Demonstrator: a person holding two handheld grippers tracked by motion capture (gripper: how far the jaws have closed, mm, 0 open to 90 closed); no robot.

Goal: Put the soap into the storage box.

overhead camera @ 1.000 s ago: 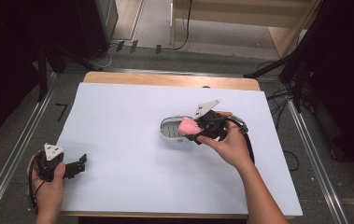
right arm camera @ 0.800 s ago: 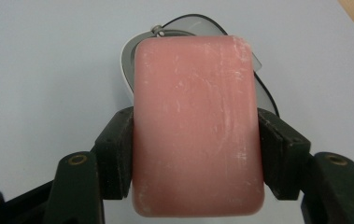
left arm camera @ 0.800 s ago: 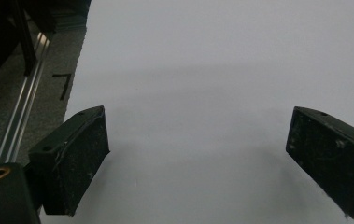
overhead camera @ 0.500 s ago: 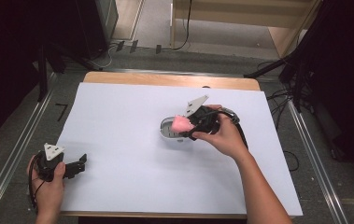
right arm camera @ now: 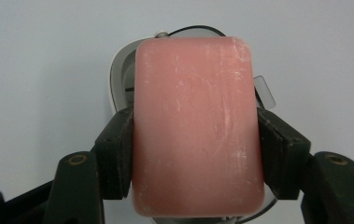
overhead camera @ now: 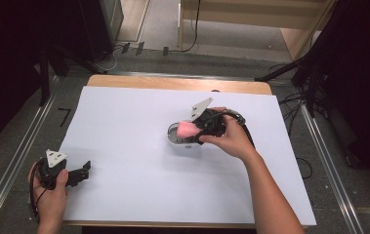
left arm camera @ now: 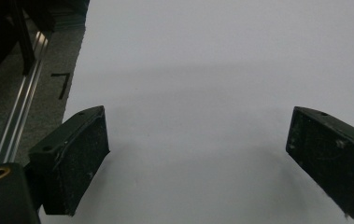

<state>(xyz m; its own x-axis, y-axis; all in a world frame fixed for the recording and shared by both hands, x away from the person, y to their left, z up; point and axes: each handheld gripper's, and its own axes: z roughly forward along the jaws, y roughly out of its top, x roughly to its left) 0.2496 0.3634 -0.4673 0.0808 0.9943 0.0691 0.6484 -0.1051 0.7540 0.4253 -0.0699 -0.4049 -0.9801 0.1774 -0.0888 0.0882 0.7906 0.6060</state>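
Right gripper point(overhead camera: 195, 131) has lowered pink soap point(overhead camera: 187, 129) onto dish point(overhead camera: 174, 139).

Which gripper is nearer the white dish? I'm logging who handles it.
Right. The right gripper holds pink soap right above the white dish; the left gripper sits far off.

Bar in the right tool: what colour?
Pink, with pale scuff streaks; the soap bar shows best in the right gripper view.

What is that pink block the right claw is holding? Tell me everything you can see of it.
The pink block is a rounded rectangular bar, like soap, matte and waxy-looking with faint whitish scuffs. The right claw is shut on it, a black jaw pressing each long side. It is held flat over a white oval dish near the middle of the white table; whether it touches the dish cannot be told.
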